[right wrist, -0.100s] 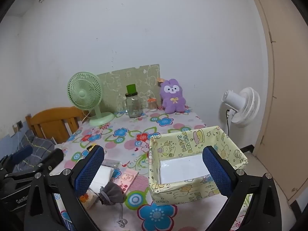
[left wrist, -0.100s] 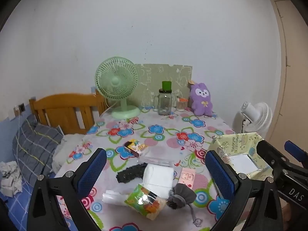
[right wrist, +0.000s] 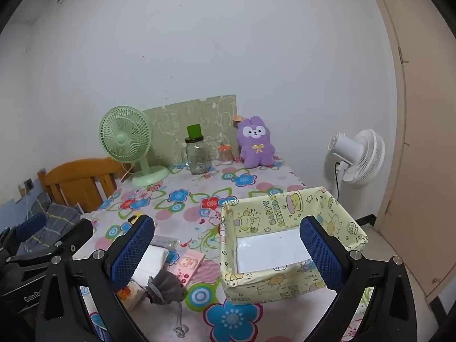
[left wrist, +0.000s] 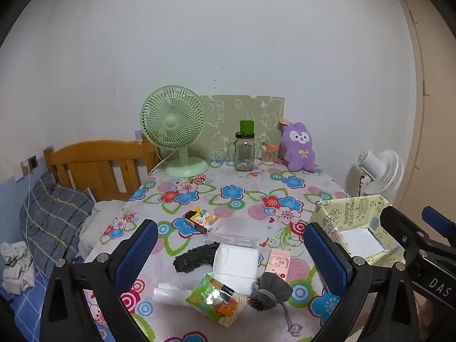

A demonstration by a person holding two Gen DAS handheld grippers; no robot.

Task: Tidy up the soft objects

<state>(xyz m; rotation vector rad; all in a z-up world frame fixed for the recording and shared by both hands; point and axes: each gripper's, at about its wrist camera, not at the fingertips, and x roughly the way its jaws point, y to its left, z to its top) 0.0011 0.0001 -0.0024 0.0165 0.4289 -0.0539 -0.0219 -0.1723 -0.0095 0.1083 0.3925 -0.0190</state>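
Near the table's front edge lie a grey drawstring pouch (left wrist: 269,290) (right wrist: 165,286), a green snack bag (left wrist: 218,300), a white tissue pack (left wrist: 236,263), a black ridged object (left wrist: 195,257) and a pink card (left wrist: 278,263) (right wrist: 189,265). A yellow fabric box (right wrist: 287,242) (left wrist: 353,228) stands to the right, holding only a white sheet. My left gripper (left wrist: 230,252) hangs open above the pile. My right gripper (right wrist: 228,249) is open over the box's left wall. Neither holds anything.
At the back of the floral table (left wrist: 228,193) stand a green desk fan (left wrist: 175,129), a glass jar (left wrist: 245,151), a small orange-lidded jar (left wrist: 269,155) and a purple plush (left wrist: 297,146). A small printed box (left wrist: 202,219) lies mid-table. A white floor fan (right wrist: 356,156) is right, a bed (left wrist: 54,216) left.
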